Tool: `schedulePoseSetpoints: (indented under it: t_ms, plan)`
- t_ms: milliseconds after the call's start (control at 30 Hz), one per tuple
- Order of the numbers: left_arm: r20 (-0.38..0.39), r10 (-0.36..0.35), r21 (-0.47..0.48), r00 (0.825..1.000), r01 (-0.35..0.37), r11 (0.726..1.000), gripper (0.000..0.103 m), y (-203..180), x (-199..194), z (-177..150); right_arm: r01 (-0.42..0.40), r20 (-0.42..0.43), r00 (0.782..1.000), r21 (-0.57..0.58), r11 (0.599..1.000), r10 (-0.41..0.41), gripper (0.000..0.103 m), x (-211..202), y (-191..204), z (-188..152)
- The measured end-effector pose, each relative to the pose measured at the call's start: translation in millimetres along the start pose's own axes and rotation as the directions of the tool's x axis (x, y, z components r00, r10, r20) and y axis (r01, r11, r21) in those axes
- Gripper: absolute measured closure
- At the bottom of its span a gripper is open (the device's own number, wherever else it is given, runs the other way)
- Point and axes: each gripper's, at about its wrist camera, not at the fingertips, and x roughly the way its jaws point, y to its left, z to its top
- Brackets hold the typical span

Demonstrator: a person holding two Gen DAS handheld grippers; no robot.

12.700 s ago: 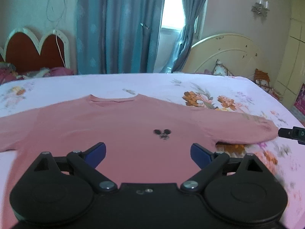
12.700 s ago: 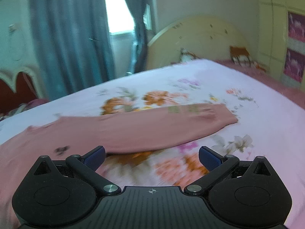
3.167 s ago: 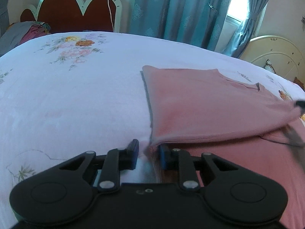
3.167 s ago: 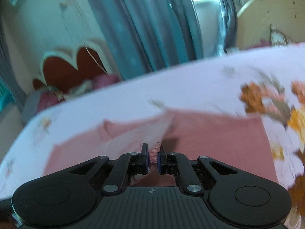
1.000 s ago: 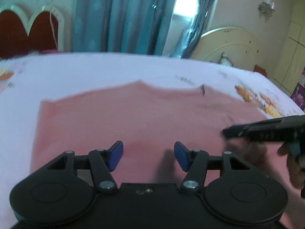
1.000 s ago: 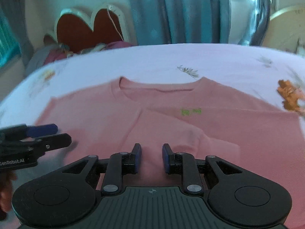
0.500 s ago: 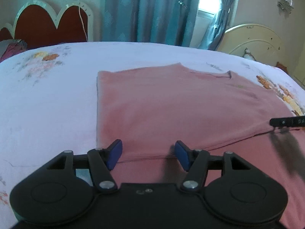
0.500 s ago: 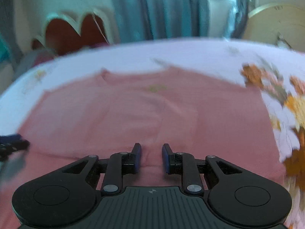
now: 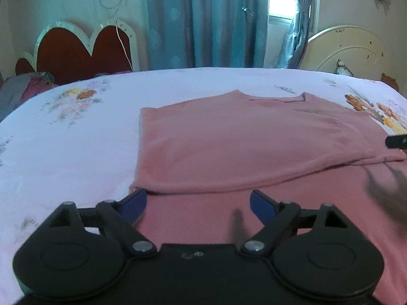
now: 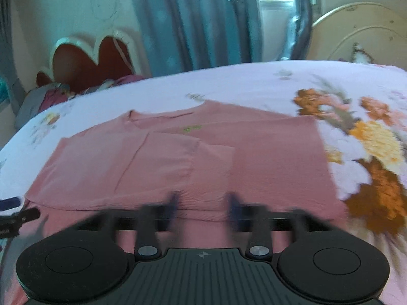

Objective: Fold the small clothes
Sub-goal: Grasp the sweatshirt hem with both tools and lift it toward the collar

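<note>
- Pink knitted long-sleeved top (image 9: pixel 254 147): lies flat on the bed, neckline toward the curtains, both sleeves folded inward across the body; in the right wrist view the two sleeve ends overlap near the middle of the chest (image 10: pixel 193 152), just below a small green mark by the collar.
- My left gripper (image 9: pixel 197 204): jaws spread wide, nothing between them; its blue-tipped fingers (image 9: pixel 133 202) sit low over the near part of the top, the left one at the garment's left edge beside the folded sleeve's lower corner.
- My right gripper (image 10: pixel 202 204): jaws parted and empty, fingers blurred, just above the near part of the top, roughly at its middle; whether they touch the cloth, I cannot tell.
- Pale lilac bedsheet with orange and yellow flower print (image 9: pixel 76 137): carries the top; the large blooms lie just beside the garment's right edge.
- Red scalloped headboard with white trim (image 9: pixel 76 50) and blue patterned curtains (image 9: pixel 203 20): behind the bed.
- Cream arched headboard (image 9: pixel 348 48): at the far right.
</note>
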Motion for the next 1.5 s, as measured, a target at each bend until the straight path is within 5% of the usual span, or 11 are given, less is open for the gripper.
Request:
schedulePoseSetpoints:
  t_ms: [733, 1033, 1100, 1500]
  plan:
    - [0.032, 0.038, -0.016, 0.999, -0.037, 0.999, 0.013, -24.3, -122.4, -76.2, -0.035, 0.047, 0.998, 0.068, 0.997, 0.032, 0.040, -169.6, -56.6, -82.8]
    - [-0.038, 0.042, -0.057, 0.998, -0.044, 0.997, 0.025, 0.9, -151.9, -124.4, -0.038, -0.011, 0.999, 0.146, 0.989, 0.040, 0.041, -201.1, -85.9, -134.6]
    - [-0.048, 0.040, -0.079, 0.998, -0.044, 0.996, 0.027, 6.7, -155.5, -132.1, -0.039, -0.030, 0.999, 0.166, 0.985, 0.044, 0.050, -204.2, -91.3, -145.6]
    - [-0.102, -0.053, -0.250, 0.993, 0.026, 0.968, 0.036, 39.6, -170.5, -172.3, -0.105, -0.098, 0.985, 0.330, 0.938, 0.145, 0.052, -210.2, -106.7, -199.5]
